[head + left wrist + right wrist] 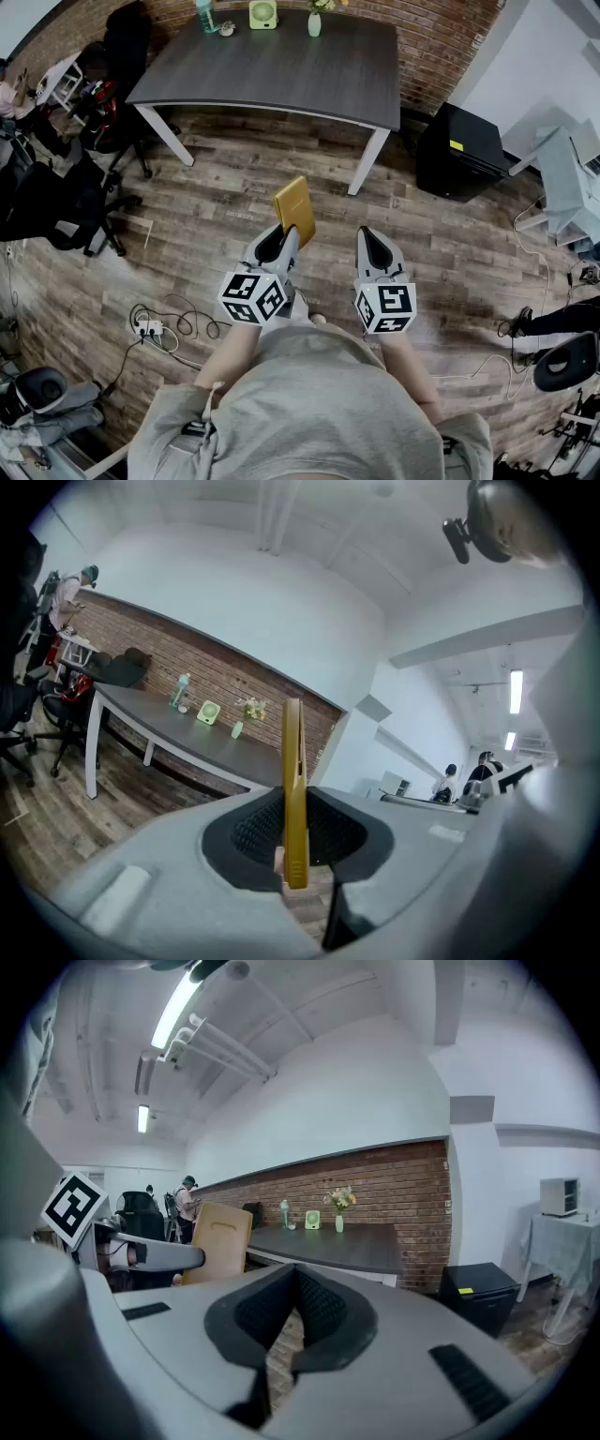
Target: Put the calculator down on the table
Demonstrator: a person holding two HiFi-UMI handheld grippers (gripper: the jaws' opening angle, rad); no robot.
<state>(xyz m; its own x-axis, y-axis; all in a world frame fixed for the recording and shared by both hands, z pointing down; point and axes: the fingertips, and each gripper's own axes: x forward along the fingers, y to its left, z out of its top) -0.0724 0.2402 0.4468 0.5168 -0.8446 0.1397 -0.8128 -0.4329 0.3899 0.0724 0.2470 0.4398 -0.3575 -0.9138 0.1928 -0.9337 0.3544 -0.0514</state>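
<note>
The calculator [294, 208] is a flat yellow slab held on edge in my left gripper [278, 242], whose jaws are shut on its lower end. In the left gripper view the calculator [294, 789] stands edge-on between the dark pads. From the right gripper view the calculator [217, 1240] shows its broad tan face at the left. My right gripper [372, 246] hangs beside it, jaws shut with nothing between them. The dark grey table [281, 80] stands ahead, some way beyond both grippers.
On the table's far edge stand a bottle [204, 16], a small green fan [262, 14] and a vase of flowers [315, 21]. Office chairs [56, 206] crowd the left. A black cabinet [461, 152] stands right of the table. A power strip with cables [150, 327] lies on the wood floor.
</note>
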